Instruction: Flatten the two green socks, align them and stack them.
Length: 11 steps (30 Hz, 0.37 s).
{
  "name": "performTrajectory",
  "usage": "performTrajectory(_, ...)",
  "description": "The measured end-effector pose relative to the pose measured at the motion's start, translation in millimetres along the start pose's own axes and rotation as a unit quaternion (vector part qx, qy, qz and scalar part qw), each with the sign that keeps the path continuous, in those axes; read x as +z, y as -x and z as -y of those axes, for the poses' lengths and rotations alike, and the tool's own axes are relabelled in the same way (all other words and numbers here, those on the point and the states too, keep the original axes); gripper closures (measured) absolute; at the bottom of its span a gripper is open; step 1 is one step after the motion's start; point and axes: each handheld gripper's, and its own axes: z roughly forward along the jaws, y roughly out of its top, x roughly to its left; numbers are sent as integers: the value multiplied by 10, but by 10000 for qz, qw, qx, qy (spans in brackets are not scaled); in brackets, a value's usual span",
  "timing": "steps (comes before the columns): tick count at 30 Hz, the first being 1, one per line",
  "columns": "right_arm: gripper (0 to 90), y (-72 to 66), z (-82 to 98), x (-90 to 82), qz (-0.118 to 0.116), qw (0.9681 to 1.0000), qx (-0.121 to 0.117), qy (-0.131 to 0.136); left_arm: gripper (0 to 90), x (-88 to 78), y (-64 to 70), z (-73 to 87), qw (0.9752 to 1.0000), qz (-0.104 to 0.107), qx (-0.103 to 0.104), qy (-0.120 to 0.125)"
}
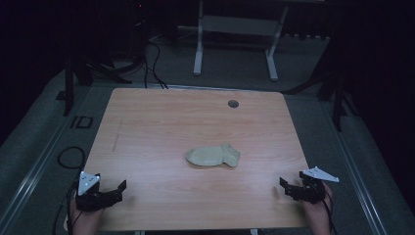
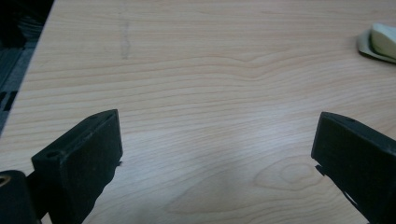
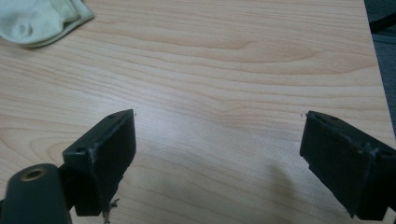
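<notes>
A pale sock (image 1: 213,156) lies folded near the middle of the wooden table (image 1: 161,122), well apart from both grippers. Left gripper (image 1: 115,188) sits at the near-left corner, jaws spread wide w/ nothing between them but bare wood; sock edge shows far off in the left gripper view (image 2: 380,43). Right gripper (image 1: 288,185) is at the near-right edge, jaws also wide apart & empty, sock (image 3: 39,19) away to its upper left
</notes>
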Motion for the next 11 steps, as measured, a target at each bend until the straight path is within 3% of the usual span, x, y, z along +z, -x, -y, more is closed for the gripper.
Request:
performTrajectory(5,107,20,13,4,85,10000,27,-22,21,0,-20,13,9998,-182,17,114)
performTrajectory(11,107,23,16,7,99,9999,14,-17,21,21,0,17,9998,-166,77,100)
